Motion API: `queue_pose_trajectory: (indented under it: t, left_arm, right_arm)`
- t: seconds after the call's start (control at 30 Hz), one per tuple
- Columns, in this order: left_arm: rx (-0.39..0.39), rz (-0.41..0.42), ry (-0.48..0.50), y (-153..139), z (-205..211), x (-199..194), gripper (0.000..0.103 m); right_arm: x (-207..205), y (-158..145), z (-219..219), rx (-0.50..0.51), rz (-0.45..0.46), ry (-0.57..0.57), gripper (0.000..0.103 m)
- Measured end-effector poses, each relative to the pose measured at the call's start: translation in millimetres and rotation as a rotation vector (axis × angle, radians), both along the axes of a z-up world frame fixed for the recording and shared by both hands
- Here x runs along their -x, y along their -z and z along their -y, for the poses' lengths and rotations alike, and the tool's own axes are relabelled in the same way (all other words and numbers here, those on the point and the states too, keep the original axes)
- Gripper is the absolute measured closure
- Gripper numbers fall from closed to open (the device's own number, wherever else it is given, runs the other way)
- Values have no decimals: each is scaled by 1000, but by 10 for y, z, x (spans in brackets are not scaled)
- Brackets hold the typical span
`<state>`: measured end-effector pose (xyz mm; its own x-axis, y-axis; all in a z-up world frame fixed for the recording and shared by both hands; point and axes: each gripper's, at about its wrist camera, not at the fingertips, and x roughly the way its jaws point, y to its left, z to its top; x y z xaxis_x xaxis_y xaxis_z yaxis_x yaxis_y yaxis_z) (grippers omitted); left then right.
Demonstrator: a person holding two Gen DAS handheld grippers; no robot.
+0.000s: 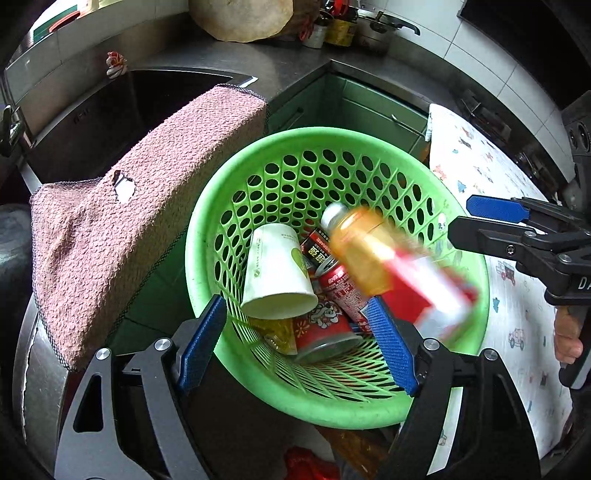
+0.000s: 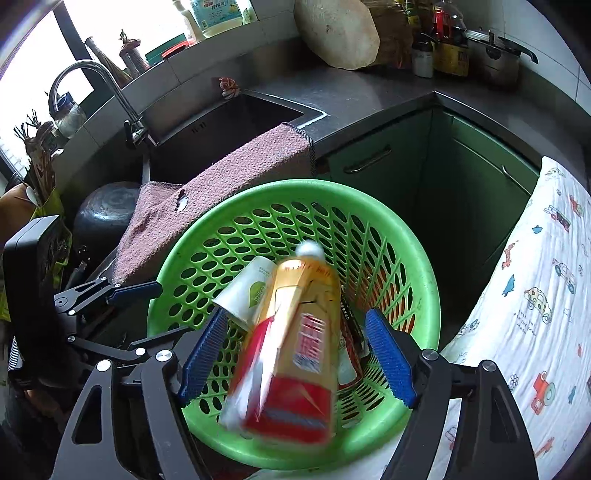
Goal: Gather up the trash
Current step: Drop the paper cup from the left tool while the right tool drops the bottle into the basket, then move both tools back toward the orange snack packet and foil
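A green perforated basket [image 1: 207,229] [image 2: 424,266] holds a white paper cup [image 1: 275,273] [image 2: 245,291], red drink cans [image 1: 340,288] and other trash. An orange-and-red bottle [image 1: 388,266] [image 2: 295,339] with a white cap is blurred in mid-air over the basket, between my right gripper's open fingers and touching neither. My right gripper [image 2: 295,354] is open above the basket; it also shows at the right of the left wrist view [image 1: 469,221]. My left gripper [image 1: 299,343] is open and empty over the basket's near rim; it also shows at the left of the right wrist view [image 2: 147,291].
A pink towel [image 1: 147,206] [image 2: 229,177] hangs over the edge of the steel sink [image 1: 110,110] [image 2: 221,122] left of the basket. A white printed cloth [image 1: 517,295] [image 2: 535,295] lies on the right. Green cabinets [image 2: 388,162] stand behind. A chopping block [image 2: 336,33], bottles and a pot sit on the counter.
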<state>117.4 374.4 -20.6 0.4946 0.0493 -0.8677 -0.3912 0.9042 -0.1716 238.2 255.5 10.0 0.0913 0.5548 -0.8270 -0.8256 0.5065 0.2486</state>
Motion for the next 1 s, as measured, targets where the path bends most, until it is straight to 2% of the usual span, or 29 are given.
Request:
queue_pose_trajectory:
  t: [0.27,0.5,0.73,1.0]
  left_arm:
    - [-5,2,-3,-62,76,24,24]
    - [-13,23,17,-183,256,10,22]
    - [-20,34,82,-244,628,-149,21]
    - [-24,43,176,-347,1161,-448,19]
  right_arm:
    - [78,-265,416,-28,48,25,23]
    - [104,-396,1064,-40,83,106,18]
    - [20,-433,1964,-22,106,248,16]
    - [-208,-495,3244,29,140,472,15]
